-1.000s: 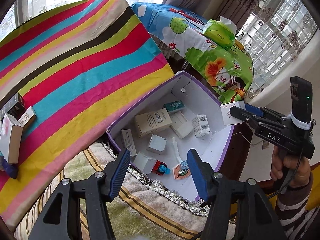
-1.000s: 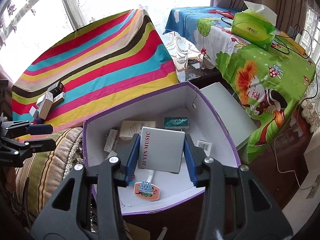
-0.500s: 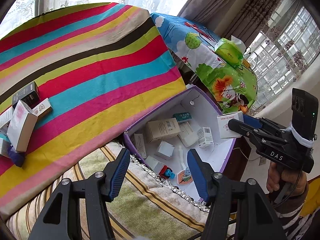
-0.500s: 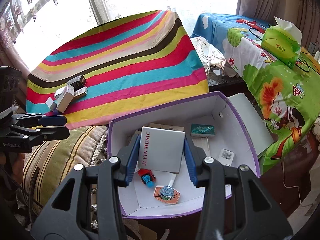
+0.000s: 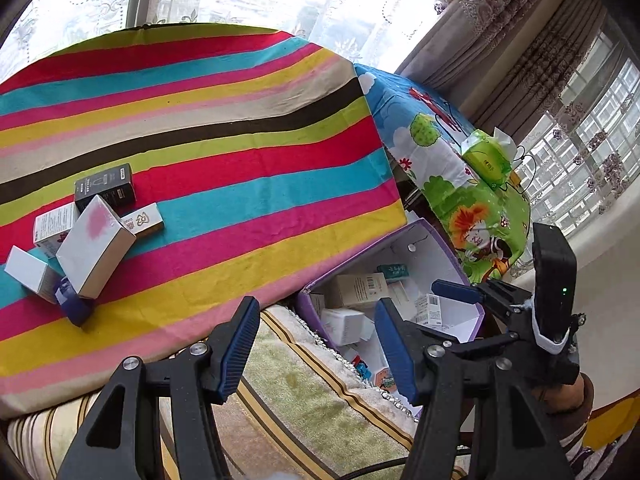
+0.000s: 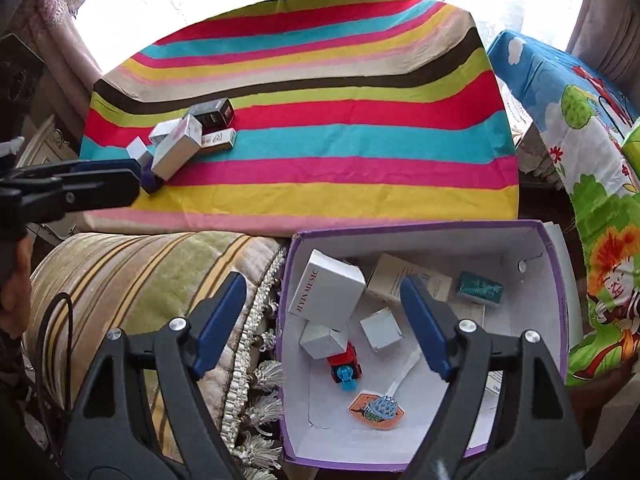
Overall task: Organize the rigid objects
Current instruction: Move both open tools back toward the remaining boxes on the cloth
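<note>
A purple box (image 6: 420, 226) with a white inside holds several small cartons, a red and blue toy car (image 6: 344, 364) and an orange tag (image 6: 376, 408). A white "MUSIC" carton (image 6: 328, 292) leans against its left wall, free of the pads. Above it my right gripper (image 6: 322, 284) has its jaws opening, with nothing pressed between them. My left gripper (image 5: 316, 308) stands open and empty over the cushion edge, beside the purple box (image 5: 360, 256). A pile of small cartons (image 5: 96, 240) lies on the striped cloth; in the right wrist view this pile (image 6: 184, 140) sits just past the left gripper (image 6: 108, 176).
A striped cushion with a fringe (image 6: 140, 280) lies left of the purple box. The striped cloth (image 6: 320, 140) covers the table behind. A cartoon-print cloth (image 6: 592, 160) covers a table to the right, with a green tissue pack (image 5: 486, 160) on it.
The right gripper's jaws have spread and let go of the white carton, which now rests in the purple box. Both grippers have shifted left, toward the striped cloth and the pile.
</note>
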### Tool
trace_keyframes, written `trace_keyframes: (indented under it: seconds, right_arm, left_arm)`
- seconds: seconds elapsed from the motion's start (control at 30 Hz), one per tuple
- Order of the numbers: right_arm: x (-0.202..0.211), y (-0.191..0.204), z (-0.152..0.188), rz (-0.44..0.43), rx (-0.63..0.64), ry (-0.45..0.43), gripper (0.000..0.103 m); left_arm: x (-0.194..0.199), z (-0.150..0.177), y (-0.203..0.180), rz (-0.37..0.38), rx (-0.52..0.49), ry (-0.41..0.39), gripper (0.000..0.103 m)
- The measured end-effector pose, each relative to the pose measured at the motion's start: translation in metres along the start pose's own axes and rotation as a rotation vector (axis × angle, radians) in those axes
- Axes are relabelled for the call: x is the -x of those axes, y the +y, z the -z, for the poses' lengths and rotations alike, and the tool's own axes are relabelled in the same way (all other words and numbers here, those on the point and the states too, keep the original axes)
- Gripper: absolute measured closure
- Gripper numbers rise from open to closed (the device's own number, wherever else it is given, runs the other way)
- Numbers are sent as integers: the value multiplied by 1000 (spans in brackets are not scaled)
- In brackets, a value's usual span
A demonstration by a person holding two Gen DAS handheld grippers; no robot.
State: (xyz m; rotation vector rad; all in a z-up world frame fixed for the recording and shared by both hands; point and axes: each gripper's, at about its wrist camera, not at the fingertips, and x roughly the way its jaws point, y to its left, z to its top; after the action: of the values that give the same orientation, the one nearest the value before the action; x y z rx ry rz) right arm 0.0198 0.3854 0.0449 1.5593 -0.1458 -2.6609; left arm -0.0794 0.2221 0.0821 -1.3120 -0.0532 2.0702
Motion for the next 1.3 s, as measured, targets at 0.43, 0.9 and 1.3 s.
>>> trace_keyframes:
  seconds: [0.43, 0.9, 1.3]
  right_arm:
    - [14, -41, 19, 69, -121, -8, 18]
    - [6, -25, 17, 41, -105, 3, 16]
    - [-4, -24, 19, 63, -105, 44, 16]
  left_arm:
    - [35, -3, 55, -78, 111, -82, 42]
    - [90, 8, 166, -226, 349, -198, 42]
    - [60, 26, 211, -260, 447, -103, 42]
